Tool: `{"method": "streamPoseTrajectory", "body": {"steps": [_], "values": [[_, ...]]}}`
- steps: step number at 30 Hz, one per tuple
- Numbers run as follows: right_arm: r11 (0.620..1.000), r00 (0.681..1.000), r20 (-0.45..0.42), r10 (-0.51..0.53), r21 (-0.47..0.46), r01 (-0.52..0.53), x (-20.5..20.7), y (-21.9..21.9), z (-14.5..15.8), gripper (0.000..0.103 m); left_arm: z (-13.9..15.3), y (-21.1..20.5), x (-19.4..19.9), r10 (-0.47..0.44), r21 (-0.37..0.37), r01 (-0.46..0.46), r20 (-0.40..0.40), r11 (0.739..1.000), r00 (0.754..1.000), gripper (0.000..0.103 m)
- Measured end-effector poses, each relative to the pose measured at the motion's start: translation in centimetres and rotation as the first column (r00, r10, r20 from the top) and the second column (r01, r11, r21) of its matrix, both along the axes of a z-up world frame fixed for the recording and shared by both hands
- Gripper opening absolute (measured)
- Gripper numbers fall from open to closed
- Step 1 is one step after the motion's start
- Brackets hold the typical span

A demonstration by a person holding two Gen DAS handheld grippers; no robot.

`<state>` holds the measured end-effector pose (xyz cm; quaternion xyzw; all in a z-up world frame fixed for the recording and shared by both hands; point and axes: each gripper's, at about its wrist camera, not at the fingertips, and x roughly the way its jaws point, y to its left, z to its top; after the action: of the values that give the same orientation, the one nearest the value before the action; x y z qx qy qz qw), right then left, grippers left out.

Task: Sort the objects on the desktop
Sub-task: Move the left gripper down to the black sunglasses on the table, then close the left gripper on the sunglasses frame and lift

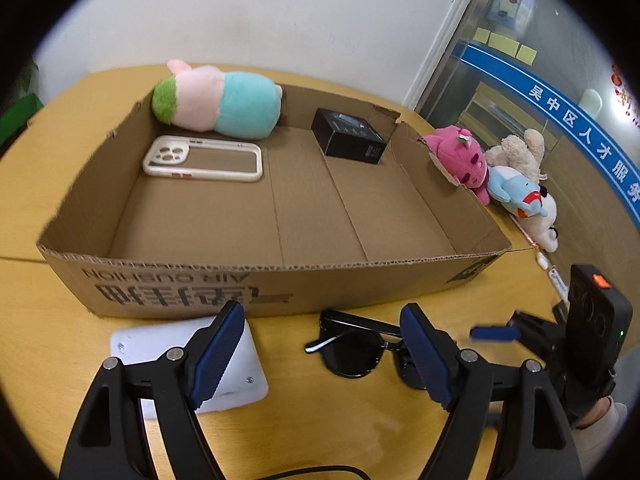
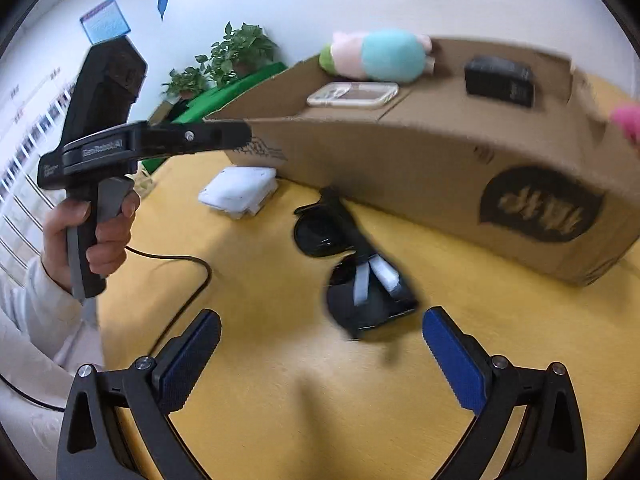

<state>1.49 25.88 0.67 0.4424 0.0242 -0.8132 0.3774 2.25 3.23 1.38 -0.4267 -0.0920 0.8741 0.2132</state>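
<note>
Right wrist view, blurred: sunglasses (image 2: 352,264) apparently just ahead of wide-open, empty right gripper (image 2: 322,354).

Quick count: one open brown cardboard box (image 1: 168,280), and inside it one pink-and-teal plush toy (image 1: 218,98), one cream clear-backed phone case (image 1: 204,159) and one small black carton (image 1: 349,136). On the yellow tabletop (image 1: 48,184): one pair of black sunglasses (image 1: 354,346), one white rounded plastic pad (image 1: 160,344), plus four little plushies (image 1: 460,156) piled beside the box.
</note>
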Motion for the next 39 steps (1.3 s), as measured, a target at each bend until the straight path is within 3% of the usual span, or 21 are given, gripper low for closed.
{"method": "streamPoseTrajectory", "body": {"steps": [3,6,10,16,18,20,22,24,26,28,35,39], "values": [[0.998,0.999,-0.038,-0.037,0.040,0.039,-0.7,0.0,0.3,0.102,-0.9,0.5,-0.5,-0.034,0.058,0.031,0.058,0.998,0.998,0.079],[0.997,0.999,-0.054,0.007,0.081,-0.002,-1.4,-1.9,-0.6,0.098,-1.7,1.4,-1.0,-0.065,0.102,0.055,0.101,0.993,0.993,0.079],[0.994,1.000,-0.011,0.017,0.107,-0.016,-2.2,-3.6,-1.8,0.071,-2.7,2.8,-1.0,-0.103,0.138,0.083,0.147,0.987,0.984,0.078],[0.995,1.000,0.006,-0.008,0.096,0.007,-1.1,-4.1,-1.6,0.070,-3.9,5.2,-1.1,-0.174,0.156,0.146,0.190,0.977,0.966,0.066],[0.996,0.999,0.004,-0.033,0.089,0.032,-1.1,-4.0,-1.5,0.070,-4.6,5.8,-1.3,-0.184,0.155,0.152,0.219,0.976,0.958,0.052],[0.996,0.998,0.014,-0.068,0.066,0.067,-1.2,-3.7,-1.2,0.070,-5.3,6.0,-1.6,-0.185,0.161,0.147,0.260,0.976,0.948,0.046],[0.995,0.995,0.027,-0.092,0.026,0.091,-1.4,-3.3,-0.7,0.067,-5.8,6.0,-1.7,-0.185,0.176,0.139,0.277,0.975,0.943,0.045],[0.995,0.994,0.033,-0.104,0.003,0.104,-1.5,-3.0,-0.4,0.057,-5.8,5.8,-1.9,-0.183,0.190,0.132,0.282,0.973,0.942,0.042],[0.994,0.993,0.044,-0.109,0.028,0.108,-1.8,-3.0,-0.6,0.033,-6.0,5.7,-2.2,-0.178,0.208,0.120,0.289,0.971,0.941,0.030],[0.992,0.991,0.070,-0.118,0.059,0.114,-2.4,-3.1,-1.4,0.021,-6.1,5.5,-2.3,-0.177,0.230,0.110,0.295,0.967,0.939,0.027],[0.991,0.988,0.089,-0.125,0.060,0.120,-2.1,-3.7,-1.8,0.016,-5.4,5.5,-1.3,-0.177,0.215,0.121,0.263,0.969,0.948,0.019],[0.992,0.989,0.081,-0.121,0.036,0.119,-1.0,-4.1,-1.4,0.014,-3.7,5.8,0.1,-0.169,0.172,0.135,0.203,0.976,0.965,0.018]]}}
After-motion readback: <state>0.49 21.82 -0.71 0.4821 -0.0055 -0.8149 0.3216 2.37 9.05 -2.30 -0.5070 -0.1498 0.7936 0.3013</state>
